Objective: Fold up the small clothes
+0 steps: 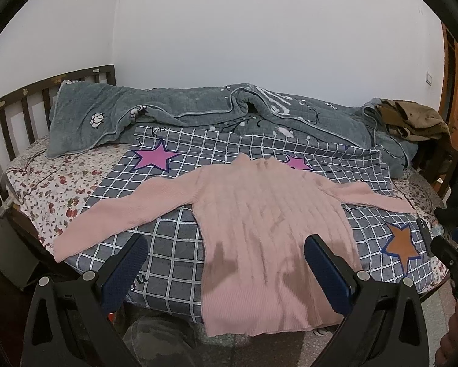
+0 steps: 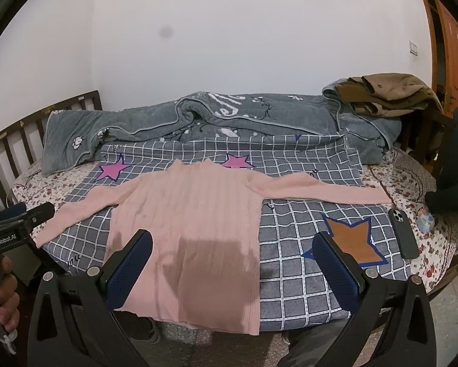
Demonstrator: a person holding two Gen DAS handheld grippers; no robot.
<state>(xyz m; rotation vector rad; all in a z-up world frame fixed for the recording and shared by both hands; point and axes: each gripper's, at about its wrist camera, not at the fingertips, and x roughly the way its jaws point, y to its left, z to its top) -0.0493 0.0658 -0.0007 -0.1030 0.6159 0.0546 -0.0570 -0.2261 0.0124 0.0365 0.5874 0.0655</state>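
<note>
A pink ribbed sweater (image 1: 259, 214) (image 2: 192, 211) lies flat on a grey checked sheet (image 1: 168, 244) (image 2: 305, 275), both sleeves spread sideways and its hem hanging over the bed's near edge. My left gripper (image 1: 226, 253) hovers open above the sweater's lower left side, nothing between its blue pads. My right gripper (image 2: 232, 247) is open too, held above the sweater's lower right part. The left gripper also shows at the left edge of the right wrist view, held by a hand (image 2: 2, 293).
A rumpled grey quilt (image 1: 183, 107) (image 2: 213, 113) runs along the back of the bed, with brown clothes (image 1: 412, 119) (image 2: 388, 91) piled at its right end. A phone (image 2: 403, 232) and a small toy (image 2: 424, 221) lie right of the sheet. A wooden headboard (image 1: 15, 113) stands left.
</note>
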